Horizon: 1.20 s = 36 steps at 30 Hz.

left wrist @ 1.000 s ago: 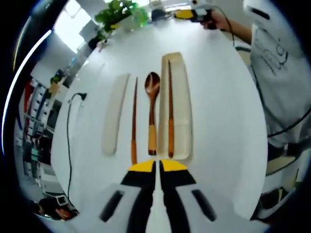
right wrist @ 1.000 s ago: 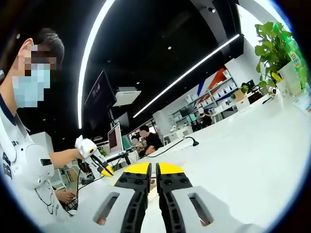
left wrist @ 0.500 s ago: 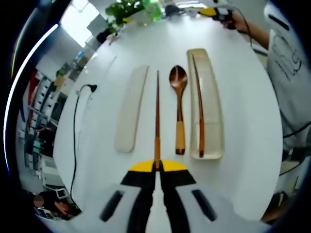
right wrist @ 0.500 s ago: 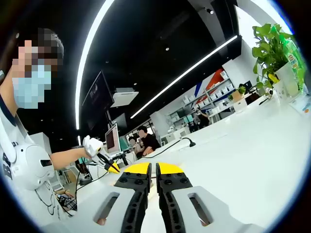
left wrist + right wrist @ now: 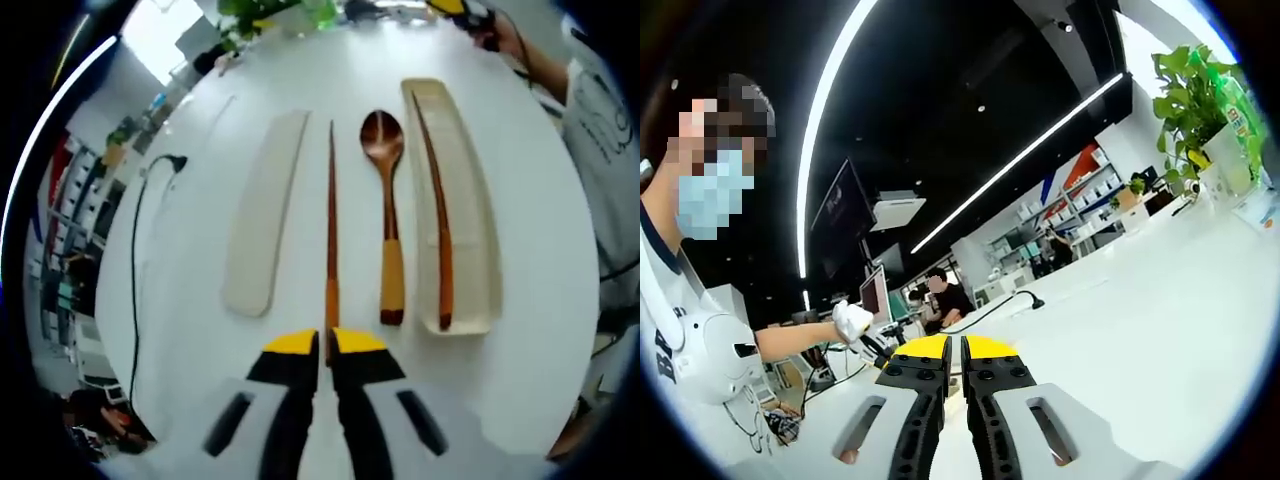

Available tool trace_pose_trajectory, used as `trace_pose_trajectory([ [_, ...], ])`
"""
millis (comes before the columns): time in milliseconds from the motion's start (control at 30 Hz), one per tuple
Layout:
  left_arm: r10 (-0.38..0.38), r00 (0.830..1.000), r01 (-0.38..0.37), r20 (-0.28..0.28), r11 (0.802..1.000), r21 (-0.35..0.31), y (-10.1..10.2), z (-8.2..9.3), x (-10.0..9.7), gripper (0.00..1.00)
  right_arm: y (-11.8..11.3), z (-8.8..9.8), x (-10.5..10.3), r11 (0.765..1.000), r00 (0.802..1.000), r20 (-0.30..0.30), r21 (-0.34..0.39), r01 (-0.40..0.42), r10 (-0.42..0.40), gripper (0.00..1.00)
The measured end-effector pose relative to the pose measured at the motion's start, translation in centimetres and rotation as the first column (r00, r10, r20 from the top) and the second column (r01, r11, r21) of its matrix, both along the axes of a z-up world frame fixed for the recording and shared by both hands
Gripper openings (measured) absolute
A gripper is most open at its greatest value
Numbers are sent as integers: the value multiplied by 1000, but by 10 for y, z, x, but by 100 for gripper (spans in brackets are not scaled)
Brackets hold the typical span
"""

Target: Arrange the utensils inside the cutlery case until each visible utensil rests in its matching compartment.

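Note:
In the left gripper view a cream cutlery case (image 5: 470,215) lies on the white table with one brown chopstick (image 5: 436,205) inside it. A wooden spoon (image 5: 388,215) lies on the table just left of the case. A second chopstick (image 5: 331,225) lies left of the spoon, and its near end reaches the yellow tips of my left gripper (image 5: 326,346), whose jaws stand together. I cannot tell whether they touch it. The flat cream lid (image 5: 262,210) lies furthest left. My right gripper (image 5: 955,348) is shut and empty, held up off the table.
A black cable (image 5: 140,260) runs along the table's left side. A person's sleeve (image 5: 600,130) borders the right edge. Potted plants (image 5: 1205,95) stand at the table's far end. The other gripper (image 5: 865,345) shows in the person's hand.
The left gripper has moved left from the spoon and in toward the loose chopstick, whose end now meets its tips. The utensils have not moved. The right gripper has hardly shifted.

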<state>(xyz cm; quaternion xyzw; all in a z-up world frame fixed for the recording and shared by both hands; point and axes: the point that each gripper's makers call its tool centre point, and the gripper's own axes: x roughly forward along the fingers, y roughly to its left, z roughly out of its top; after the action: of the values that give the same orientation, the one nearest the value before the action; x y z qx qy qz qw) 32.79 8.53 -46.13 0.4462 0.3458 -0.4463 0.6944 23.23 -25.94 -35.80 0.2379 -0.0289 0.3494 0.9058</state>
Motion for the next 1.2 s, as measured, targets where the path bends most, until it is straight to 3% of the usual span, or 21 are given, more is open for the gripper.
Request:
trace_pose_trajectory([
  [300, -9, 1000, 9, -22, 1000, -9, -3, -3, 0, 5, 6, 0, 3, 1000, 1000, -1, -10, -16, 16, 3],
  [833, -41, 998, 43, -48, 998, 51, -7, -10, -2, 5, -1, -3, 2, 1000, 1000, -13, -3, 1, -1, 3],
  [1000, -115, 993, 114, 0, 990, 86, -8, -10, 0, 5, 0, -3, 2, 1000, 1000, -12, 3, 2, -2, 3],
  [1200, -124, 992, 123, 10, 988, 92, -10, -9, -1, 5, 1, -1, 1, 1000, 1000, -8, 7, 5, -5, 3],
])
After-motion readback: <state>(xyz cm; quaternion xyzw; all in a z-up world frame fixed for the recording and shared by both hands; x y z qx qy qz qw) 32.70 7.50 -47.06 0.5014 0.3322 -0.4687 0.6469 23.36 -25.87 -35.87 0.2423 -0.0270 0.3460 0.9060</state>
